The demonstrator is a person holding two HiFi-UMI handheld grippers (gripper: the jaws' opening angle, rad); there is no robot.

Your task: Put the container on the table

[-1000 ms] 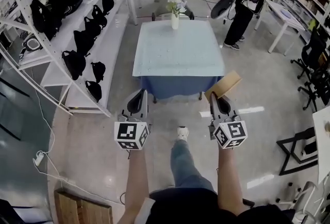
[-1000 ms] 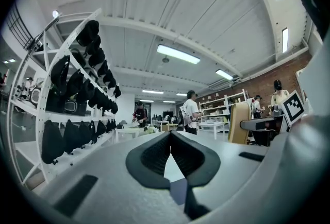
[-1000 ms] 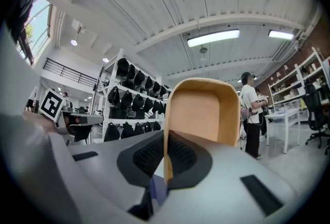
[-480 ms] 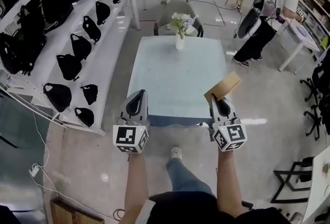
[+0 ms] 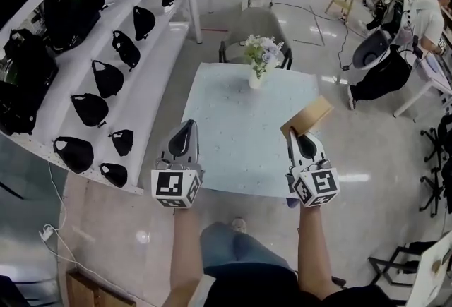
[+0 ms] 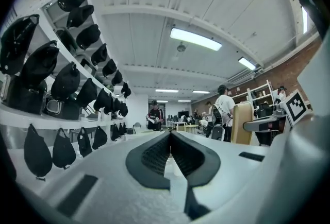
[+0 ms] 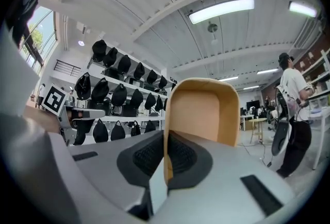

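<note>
Closer to the table [image 5: 233, 115] than a second ago, both grippers are now seen over its near part rather than over the floor short of it. In the right gripper view, the right gripper [image 7: 166, 153] is seen clamped on one wall of the tan container [image 7: 203, 109], held upright; the gripped edge is swallowed by the dark pads, and the tray's bottom end cannot be made out. In the head view the container [image 5: 306, 117] is seen above the table's near right corner, still in the air, only its flat tan side being shown. The left gripper [image 6: 170, 151] is seen with its jaws pressed together and nothing held between them; it is held over the table's near left edge. That near edge is partly covered by both tools. A vase of flowers [image 5: 260, 62] is seen at the table's far end, with a grey chair [image 5: 256, 20] behind it, half hidden. Right of the table, a person [image 5: 399, 44] is cut off by the frame.
</note>
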